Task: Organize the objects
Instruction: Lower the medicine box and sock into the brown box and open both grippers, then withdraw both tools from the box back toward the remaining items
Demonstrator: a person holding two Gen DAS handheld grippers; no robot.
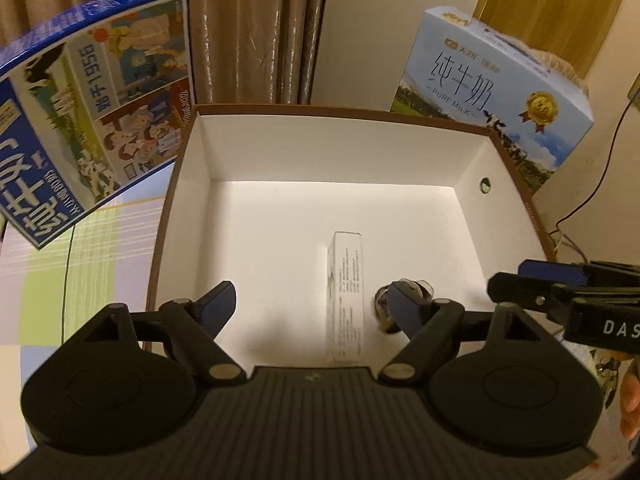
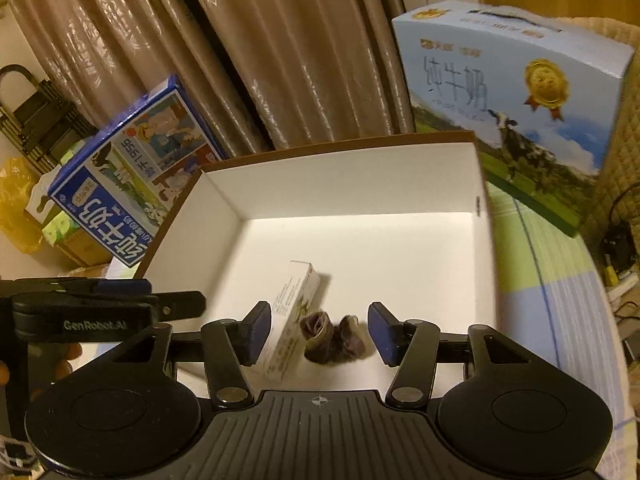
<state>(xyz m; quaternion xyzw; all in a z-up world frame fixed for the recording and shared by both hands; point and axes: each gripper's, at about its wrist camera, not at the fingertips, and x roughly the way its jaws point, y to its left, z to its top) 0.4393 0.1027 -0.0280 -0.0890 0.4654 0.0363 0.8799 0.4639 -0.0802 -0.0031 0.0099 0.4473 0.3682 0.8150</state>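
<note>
**Entry: two items lodged in the tray box, both claws released**

Item one, the slim white carton: it lay on the floor of the open white box, towards the box's near edge and roughly midway between its side walls. Item two, the small dark wrapped lump (what it was, the views did not settle): it sat just beside the carton, on the side towards the box's right wall, close enough that touching could not be ruled out.

Your left gripper stood wide, its pads clear of the carton that showed between them. Your right gripper stood partly open above the carton and the lump, pressing on neither. Neither claw held anything.

By the lie of things, the step in hand was the release and lift-away after a deposit. The rest of the box floor was bare, so the organising looked to be at an early stage.

Nearby, outside the box: the dark blue milk carton off its left wall and the pale blue milk case behind its far right corner. Your next move likely called for clearing both claws above the rim, then reaching for another loose object without nudging the two already placed.
</note>
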